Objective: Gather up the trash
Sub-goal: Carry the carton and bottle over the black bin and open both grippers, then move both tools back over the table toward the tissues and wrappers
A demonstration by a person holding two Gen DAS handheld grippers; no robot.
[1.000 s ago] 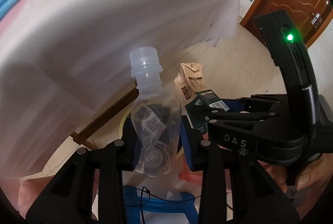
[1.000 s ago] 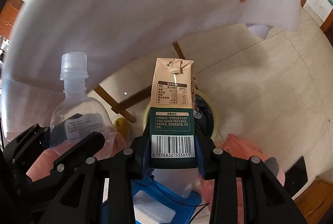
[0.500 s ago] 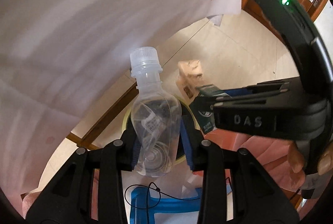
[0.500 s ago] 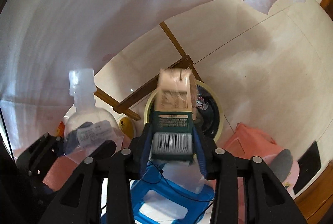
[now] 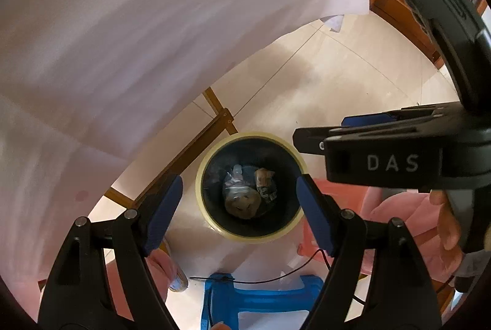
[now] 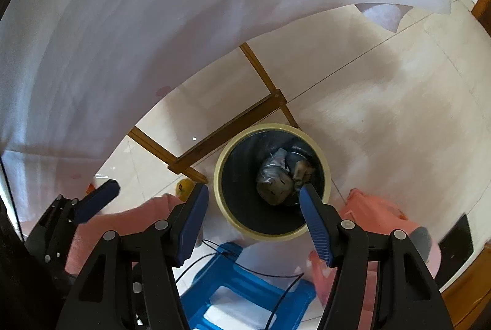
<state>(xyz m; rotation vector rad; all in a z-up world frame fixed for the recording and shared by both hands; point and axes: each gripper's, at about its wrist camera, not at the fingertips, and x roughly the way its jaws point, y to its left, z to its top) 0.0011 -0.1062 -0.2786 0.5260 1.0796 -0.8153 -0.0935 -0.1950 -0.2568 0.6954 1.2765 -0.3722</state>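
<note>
Both tools hung over the bin point(image 5: 250, 233), jaws opening, nothing between them. The left tool point(image 5: 239, 212) and the right tool point(image 6: 253, 218) each looked straight down its mouth. Down below, the clear bottle point(image 5: 234, 187) and the carton point(image 5: 264, 178) lay at the bottom, touching. Both looked light and easily crushed; the bottle slick, best taken around its waist, the carton across its flat sides. A white cloth point(image 6: 153, 23) draped off the desk just ahead; a blue stool point(image 6: 245, 296) sat beneath the tools, a black cable point(image 5: 276, 278) trailing across it.
</note>
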